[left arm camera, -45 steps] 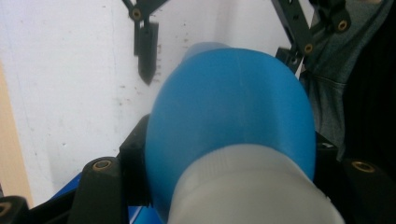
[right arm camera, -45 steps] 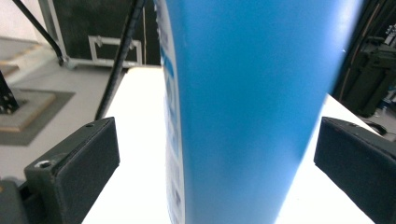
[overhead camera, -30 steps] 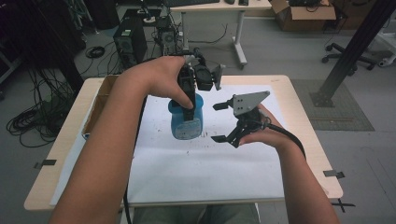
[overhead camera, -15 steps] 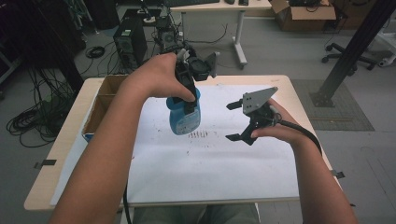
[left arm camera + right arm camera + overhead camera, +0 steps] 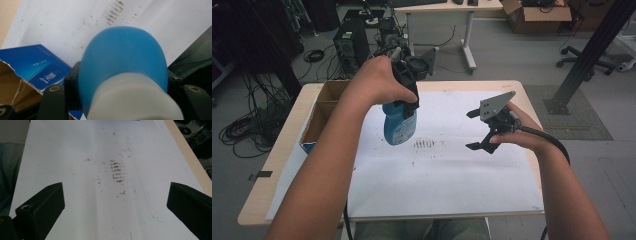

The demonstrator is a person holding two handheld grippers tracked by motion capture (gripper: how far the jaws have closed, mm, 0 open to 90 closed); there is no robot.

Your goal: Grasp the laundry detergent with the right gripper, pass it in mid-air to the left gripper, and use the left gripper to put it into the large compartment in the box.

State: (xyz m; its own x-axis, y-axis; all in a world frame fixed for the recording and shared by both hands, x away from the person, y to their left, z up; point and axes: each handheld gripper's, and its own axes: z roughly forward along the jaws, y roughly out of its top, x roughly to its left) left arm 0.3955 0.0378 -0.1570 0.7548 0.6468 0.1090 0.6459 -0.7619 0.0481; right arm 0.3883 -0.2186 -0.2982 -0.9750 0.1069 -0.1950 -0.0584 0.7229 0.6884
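Note:
A blue plastic bottle (image 5: 398, 127) with a white neck hangs upright above the white sheet (image 5: 452, 180). My left gripper (image 5: 407, 104) is shut on its neck from above. In the left gripper view the bottle (image 5: 125, 57) bulges between the two black jaws, with the white neck closest to the camera. A patch of brown smear marks (image 5: 426, 144) lies on the sheet just right of the bottle. My right gripper (image 5: 471, 130) hovers open to the right of the marks, nothing between its fingers. In the right gripper view the marks (image 5: 117, 171) lie ahead, between the open jaws.
An open cardboard box (image 5: 319, 117) with a blue printed side (image 5: 37, 65) stands at the table's left edge. The wooden table (image 5: 532, 105) ends close behind and right of the sheet. Cables, a computer and a desk are on the floor beyond.
My right gripper has drifted to the right, away from the bottle, still open. The left gripper has kept its hold on the bottle and barely moved.

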